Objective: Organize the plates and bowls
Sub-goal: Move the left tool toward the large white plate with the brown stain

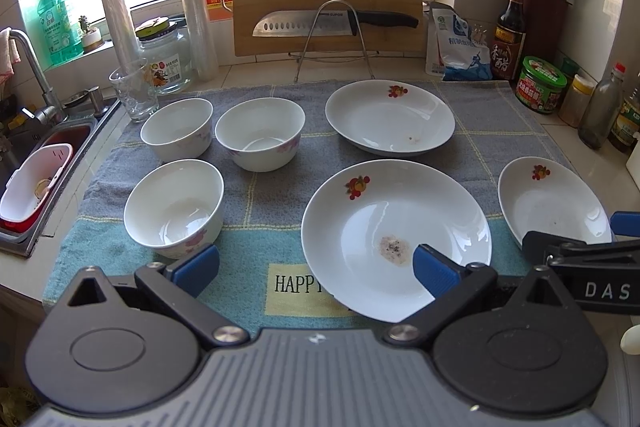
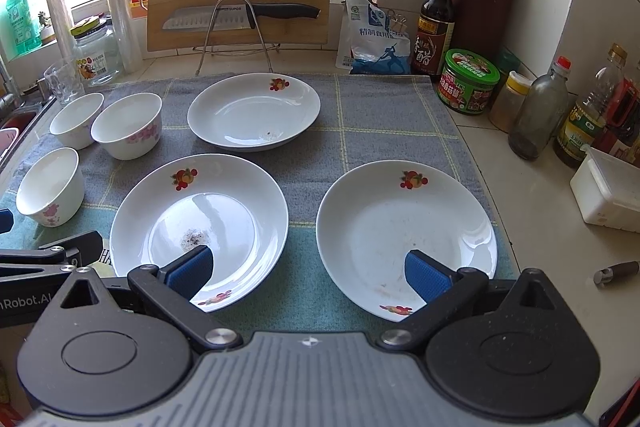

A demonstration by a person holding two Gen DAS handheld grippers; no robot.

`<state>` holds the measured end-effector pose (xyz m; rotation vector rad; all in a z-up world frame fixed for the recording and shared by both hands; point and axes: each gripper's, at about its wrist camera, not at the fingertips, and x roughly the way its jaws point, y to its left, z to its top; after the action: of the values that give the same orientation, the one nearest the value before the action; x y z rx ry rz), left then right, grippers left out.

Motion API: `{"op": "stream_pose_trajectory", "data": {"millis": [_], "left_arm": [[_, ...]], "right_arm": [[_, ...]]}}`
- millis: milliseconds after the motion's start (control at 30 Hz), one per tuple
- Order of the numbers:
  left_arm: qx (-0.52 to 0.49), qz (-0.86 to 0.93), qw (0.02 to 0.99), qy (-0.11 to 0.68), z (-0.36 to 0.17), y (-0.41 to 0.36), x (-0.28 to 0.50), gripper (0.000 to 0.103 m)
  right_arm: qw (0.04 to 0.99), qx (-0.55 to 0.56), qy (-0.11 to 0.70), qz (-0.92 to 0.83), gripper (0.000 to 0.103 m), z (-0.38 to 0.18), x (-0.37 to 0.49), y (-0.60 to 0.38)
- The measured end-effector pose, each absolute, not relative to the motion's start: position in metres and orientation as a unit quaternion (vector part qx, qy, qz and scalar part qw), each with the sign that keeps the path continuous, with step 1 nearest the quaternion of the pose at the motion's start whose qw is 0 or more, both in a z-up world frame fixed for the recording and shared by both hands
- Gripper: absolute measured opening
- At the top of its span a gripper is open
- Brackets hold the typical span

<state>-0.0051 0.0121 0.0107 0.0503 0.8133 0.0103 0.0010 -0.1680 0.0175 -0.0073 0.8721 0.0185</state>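
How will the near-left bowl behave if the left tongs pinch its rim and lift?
The near-left bowl looks like glazed ceramic, so probably rigid but slick against the pads and breakable if dropped. It is tall for its footprint, so a one-sided rim pinch may tilt it. The towel underneath should resist sliding if nudged. The left tongs are open, not touching it.
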Motion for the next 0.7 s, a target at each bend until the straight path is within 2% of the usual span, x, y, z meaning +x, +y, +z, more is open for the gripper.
{"op": "stream_pose_trajectory", "data": {"millis": [700], "left_arm": [[0.024,-0.003,0.920,0.392,0.0099,0.0161,-0.0052,0.102]], "right_arm": [[0.908,-0.007,0.418,0.000,0.103,0.0221,-0.0014,-0.1634]]}}
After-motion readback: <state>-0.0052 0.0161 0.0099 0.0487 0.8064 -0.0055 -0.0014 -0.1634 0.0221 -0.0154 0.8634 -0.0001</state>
